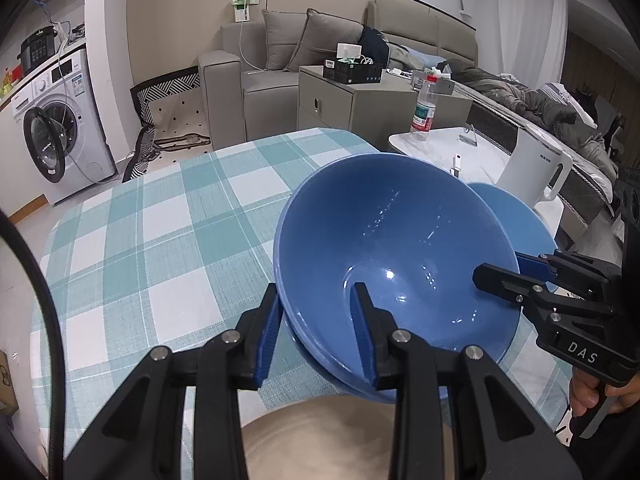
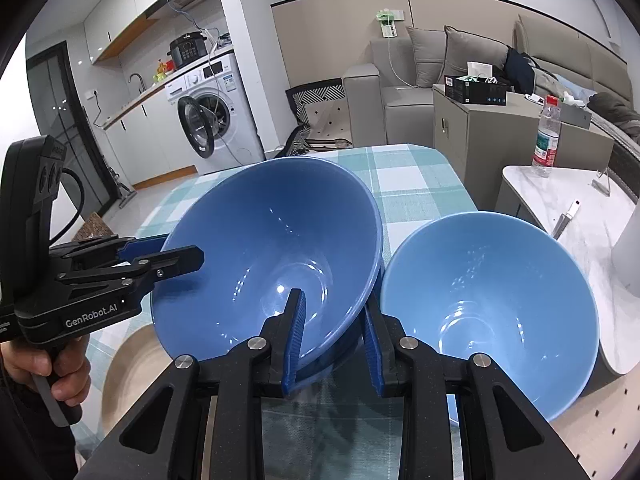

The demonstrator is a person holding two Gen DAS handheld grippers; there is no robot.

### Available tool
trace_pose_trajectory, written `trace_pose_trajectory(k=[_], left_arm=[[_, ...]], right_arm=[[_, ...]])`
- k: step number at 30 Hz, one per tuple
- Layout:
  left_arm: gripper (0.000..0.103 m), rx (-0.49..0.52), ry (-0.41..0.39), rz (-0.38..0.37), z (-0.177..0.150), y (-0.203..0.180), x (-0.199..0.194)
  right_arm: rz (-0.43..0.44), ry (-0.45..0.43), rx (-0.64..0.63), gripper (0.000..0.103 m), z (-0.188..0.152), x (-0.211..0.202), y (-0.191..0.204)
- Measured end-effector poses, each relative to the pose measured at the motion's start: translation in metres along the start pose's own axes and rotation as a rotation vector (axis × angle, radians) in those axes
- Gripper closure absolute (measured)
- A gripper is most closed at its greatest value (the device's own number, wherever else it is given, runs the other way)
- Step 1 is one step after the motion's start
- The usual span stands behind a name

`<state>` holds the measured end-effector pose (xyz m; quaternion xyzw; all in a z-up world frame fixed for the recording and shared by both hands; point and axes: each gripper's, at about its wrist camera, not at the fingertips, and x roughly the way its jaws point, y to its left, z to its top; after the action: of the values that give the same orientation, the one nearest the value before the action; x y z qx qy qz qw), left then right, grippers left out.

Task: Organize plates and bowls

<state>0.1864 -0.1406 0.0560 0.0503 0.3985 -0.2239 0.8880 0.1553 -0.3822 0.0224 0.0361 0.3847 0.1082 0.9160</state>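
A dark blue bowl (image 1: 400, 240) (image 2: 272, 248) hangs tilted over the checked tablecloth (image 1: 160, 220). The rim of a second bowl of the same blue (image 1: 340, 384) shows just beneath it. My left gripper (image 1: 316, 292) (image 2: 180, 250) is shut on the near rim, one finger inside and one outside. My right gripper (image 1: 500, 268) (image 2: 332, 304) is shut on the opposite rim in the same way. A lighter blue bowl (image 2: 488, 304) (image 1: 516, 216) stands upright just right of them. A beige plate (image 1: 320, 440) (image 2: 128, 368) lies on the cloth below my left gripper.
A white side table (image 2: 560, 200) at the right carries a red-capped bottle (image 2: 546, 140) and a white kettle (image 1: 532, 172). A grey cabinet (image 1: 344, 104), a sofa (image 1: 280, 64) and a washing machine (image 1: 56, 132) stand beyond the far table edge. A hand (image 2: 40, 364) holds the left gripper's handle.
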Motion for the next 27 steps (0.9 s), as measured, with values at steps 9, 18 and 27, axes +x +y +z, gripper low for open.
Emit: trace_pose_trajectory(k=[9,18,27], left_arm=[[0.070,-0.004,0.013,0.011,-0.005,0.004,0.004],[0.070,0.008,0.020,0.024,-0.008,0.003,0.007],[0.070,0.019,0.034,0.039,-0.011,0.002,0.014]], right_arm=[[-0.030,0.012,-0.030,0.075,-0.002,0.010,0.007],[-0.094,0.011,-0.081,0.075,-0.007,0.014,0.022],[-0.116,0.011,-0.096,0.075,-0.011,0.014,0.024]])
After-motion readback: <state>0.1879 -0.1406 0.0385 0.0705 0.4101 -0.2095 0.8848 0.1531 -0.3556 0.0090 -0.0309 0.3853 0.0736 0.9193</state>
